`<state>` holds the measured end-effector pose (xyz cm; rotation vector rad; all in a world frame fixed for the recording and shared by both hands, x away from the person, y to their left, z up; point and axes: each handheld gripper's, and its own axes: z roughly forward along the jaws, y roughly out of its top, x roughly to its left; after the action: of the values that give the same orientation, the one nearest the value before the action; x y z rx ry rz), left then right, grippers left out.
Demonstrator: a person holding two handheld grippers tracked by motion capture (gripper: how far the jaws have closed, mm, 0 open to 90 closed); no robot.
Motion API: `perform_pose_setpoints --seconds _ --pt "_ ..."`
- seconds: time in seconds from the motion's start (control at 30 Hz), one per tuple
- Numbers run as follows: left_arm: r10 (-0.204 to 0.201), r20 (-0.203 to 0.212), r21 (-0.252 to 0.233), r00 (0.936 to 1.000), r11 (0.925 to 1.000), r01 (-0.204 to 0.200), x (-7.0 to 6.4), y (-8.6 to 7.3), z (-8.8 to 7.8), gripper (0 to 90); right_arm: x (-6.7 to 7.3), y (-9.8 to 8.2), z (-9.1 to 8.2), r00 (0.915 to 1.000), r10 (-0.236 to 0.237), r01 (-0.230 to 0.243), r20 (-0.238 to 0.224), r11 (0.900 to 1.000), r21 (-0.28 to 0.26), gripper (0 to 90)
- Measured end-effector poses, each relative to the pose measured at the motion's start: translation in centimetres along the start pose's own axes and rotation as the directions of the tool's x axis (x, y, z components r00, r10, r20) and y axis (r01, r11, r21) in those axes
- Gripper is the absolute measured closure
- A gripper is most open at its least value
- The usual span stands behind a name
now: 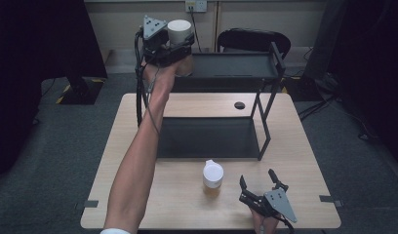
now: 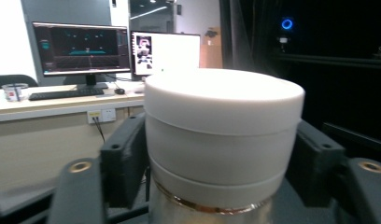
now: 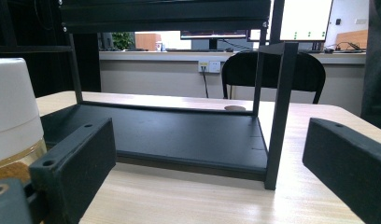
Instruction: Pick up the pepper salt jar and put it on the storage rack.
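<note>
At the left end of the upper shelf (image 1: 231, 66) of the black metal two-tier rack (image 1: 211, 139), which stood along the far edge of the pale wooden tabletop (image 1: 172, 207), the left gripper (image 1: 173, 46) held a squat cylindrical jar with a broad white plastic cap and a gold-banded body (image 2: 223, 121). Its black pads lay flush against both sides just under the cap's rim, so it read as clenched on the jar. Whether the base already rested on the shelf could not be told. The jar looked rigid and moderately heavy for its size, probably glass below the cap, and therefore breakable if dropped from shelf height. The cap's smooth, glossy wall seemed likely to slip under a light squeeze, and a grip this high left the heavier body hanging below. The safer hold appeared to be square across the widest part of the cap, with the jar kept upright and lowered flat. A second white-capped jar with amber contents (image 1: 212, 174) stood upright near the tabletop's front edge, in front of the rack's lower shelf. Just beside it, towards the front right corner, the right gripper (image 1: 258, 179) rested with its jaws spread wide and nothing between them.
</note>
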<state>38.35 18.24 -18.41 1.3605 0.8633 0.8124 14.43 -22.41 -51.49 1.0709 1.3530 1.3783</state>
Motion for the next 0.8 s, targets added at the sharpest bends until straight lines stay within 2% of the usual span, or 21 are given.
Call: perform_pose_setpoints --seconds 0.2,0.27,0.37,0.53,0.63,0.8 --pt "-0.017 0.017 0.002 0.9997 0.9999 0.017 0.2 0.0 -0.2 11.8 0.0 0.0 0.0 1.0 0.0 0.0 -0.001 1.0 0.0 1.6" --pt "-0.015 0.028 -0.014 0.9995 0.9998 0.015 0.4 -0.3 -0.4 7.3 0.0 0.0 0.0 1.0 0.0 0.0 -0.001 1.0 -0.001 1.6" --pt "-0.009 0.014 -0.041 0.9999 0.9991 0.009 0.2 -0.8 -0.9 1.6 0.0 0.0 0.0 1.0 -0.001 0.001 -0.002 1.0 -0.002 1.6" --pt "-0.029 0.035 -0.059 0.999 0.9978 0.031 0.6 -1.4 -2.1 0.0 0.0 0.0 0.0 1.0 -0.001 0.001 -0.002 1.0 -0.001 1.6" --pt "-0.032 0.023 -0.079 0.9992 0.9963 0.034 0.3 -2.1 -2.8 0.0 0.0 0.0 0.0 1.0 -0.001 0.001 -0.002 1.0 -0.001 1.6" --pt "-0.04 0.033 -0.096 0.9987 0.9944 0.043 0.3 -3.0 -3.9 0.0 0.0 0.0 0.0 1.0 -0.001 0.001 -0.001 1.0 0.0 1.6"
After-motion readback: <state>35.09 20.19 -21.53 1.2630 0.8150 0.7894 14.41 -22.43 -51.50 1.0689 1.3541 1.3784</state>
